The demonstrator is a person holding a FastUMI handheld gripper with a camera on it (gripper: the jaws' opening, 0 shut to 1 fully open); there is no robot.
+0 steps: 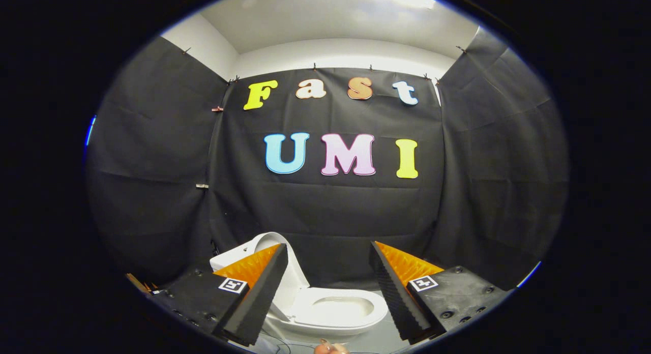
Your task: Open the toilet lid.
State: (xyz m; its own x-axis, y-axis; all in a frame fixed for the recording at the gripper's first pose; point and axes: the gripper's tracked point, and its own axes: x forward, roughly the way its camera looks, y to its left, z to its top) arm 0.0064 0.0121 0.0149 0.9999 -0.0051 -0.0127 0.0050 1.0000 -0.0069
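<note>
Low down, just beyond the gripper [329, 293], stands a white toilet [305, 303] against the black cloth wall [330, 216] of a booth. Its lid [285, 262] is already raised: it stands nearly upright at the back of the bowl, leaning a little toward the cistern end, and part of it is hidden behind the left finger. The seat [341, 309] lies flat, a smooth oval ring around the open bowl, and it shows in the gap between the two fingers. The gripper's fingers [254, 303] are spread wide apart, one on each side of the toilet, with nothing held between them and neither one touching the lid or the seat. Each finger is a wedge with a ridged inner face, and each carries a small square black-and-white marker [233, 285] on its mount. The toilet's tank end lies toward the left finger, and the front of the bowl points toward the right finger. Under the toilet the floor [376, 338] is pale grey. At the very bottom, between the finger bases, a small bit of a person's hand [330, 348] can be seen, too little to tell its pose. Above the cloth, a white wall [335, 51] and ceiling [330, 13] are brightly lit.
</note>
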